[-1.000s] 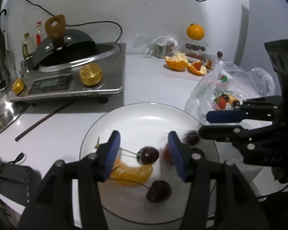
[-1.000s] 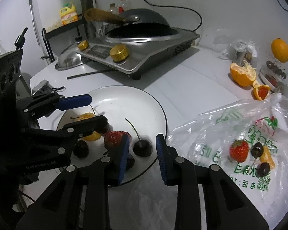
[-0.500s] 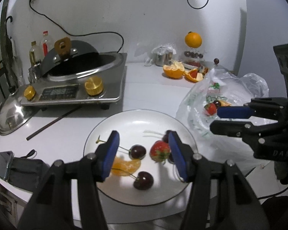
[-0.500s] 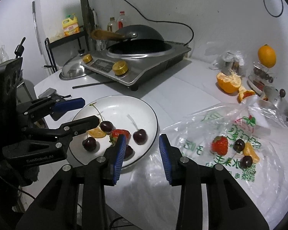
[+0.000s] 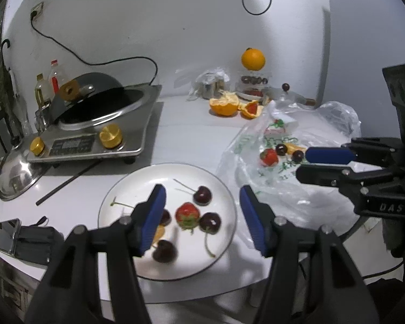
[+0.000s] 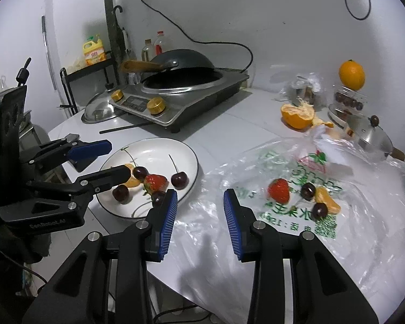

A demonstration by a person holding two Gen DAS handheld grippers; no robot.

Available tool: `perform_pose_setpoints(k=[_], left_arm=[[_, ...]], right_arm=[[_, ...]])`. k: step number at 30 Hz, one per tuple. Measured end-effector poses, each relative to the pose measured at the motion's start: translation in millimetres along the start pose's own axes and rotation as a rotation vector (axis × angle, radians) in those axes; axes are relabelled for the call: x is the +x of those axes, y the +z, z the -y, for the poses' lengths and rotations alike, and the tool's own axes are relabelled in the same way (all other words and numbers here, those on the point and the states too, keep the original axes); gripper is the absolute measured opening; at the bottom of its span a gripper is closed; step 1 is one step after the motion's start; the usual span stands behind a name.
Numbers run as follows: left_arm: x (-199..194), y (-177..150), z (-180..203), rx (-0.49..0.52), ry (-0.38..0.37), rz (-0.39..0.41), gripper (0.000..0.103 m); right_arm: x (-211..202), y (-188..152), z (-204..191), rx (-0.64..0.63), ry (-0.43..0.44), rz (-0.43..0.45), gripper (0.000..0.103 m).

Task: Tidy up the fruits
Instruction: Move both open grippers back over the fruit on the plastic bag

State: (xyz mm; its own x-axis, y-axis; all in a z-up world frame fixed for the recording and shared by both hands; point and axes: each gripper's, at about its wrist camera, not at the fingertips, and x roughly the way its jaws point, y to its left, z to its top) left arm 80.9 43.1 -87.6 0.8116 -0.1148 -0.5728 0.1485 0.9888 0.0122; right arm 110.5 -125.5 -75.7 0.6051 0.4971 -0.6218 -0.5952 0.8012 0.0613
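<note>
both tools are empty. seen from the left wrist, the left tool point(image 5: 201, 214) hovers above the white plate point(image 5: 224, 186) with its blue pads moderately apart and nothing between them; its jaws have just been opening a little further. a second ago this camera sat close over the plate, with a cherry framed between the pads; now the whole plate shows, so the tool has drawn back and up. on the plate lie a strawberry point(image 5: 186, 214), several cherries point(image 5: 202, 195) and an orange segment point(image 5: 158, 233), half hidden behind the left pad. the right tool point(image 5: 314, 164) reaches in from the right edge, over the plastic bag point(image 5: 324, 124).

from the right wrist, the right tool point(image 6: 199, 216) hangs over the near edge of the bag, its pads a narrow gap apart and gripping nothing. it too has pulled away from the plate rim, where it hovered a second ago. spread on the bag are a second strawberry point(image 6: 278, 190), two cherries point(image 6: 308, 191) and an orange piece point(image 6: 327, 202), still unmoved on the counter point(image 6: 229, 135).

judging by this, a placing step on the plate looks finished, and the bagged fruit seems next.
</note>
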Motion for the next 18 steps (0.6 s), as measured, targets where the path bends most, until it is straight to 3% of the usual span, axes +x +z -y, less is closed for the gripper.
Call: perform_pose_setpoints(k=[18], left_arm=[[14, 15, 66, 0.067, -0.041, -0.036, 0.059]], right_arm=[[-29, -29, 67, 0.098, -0.039, 0.024, 0.038]])
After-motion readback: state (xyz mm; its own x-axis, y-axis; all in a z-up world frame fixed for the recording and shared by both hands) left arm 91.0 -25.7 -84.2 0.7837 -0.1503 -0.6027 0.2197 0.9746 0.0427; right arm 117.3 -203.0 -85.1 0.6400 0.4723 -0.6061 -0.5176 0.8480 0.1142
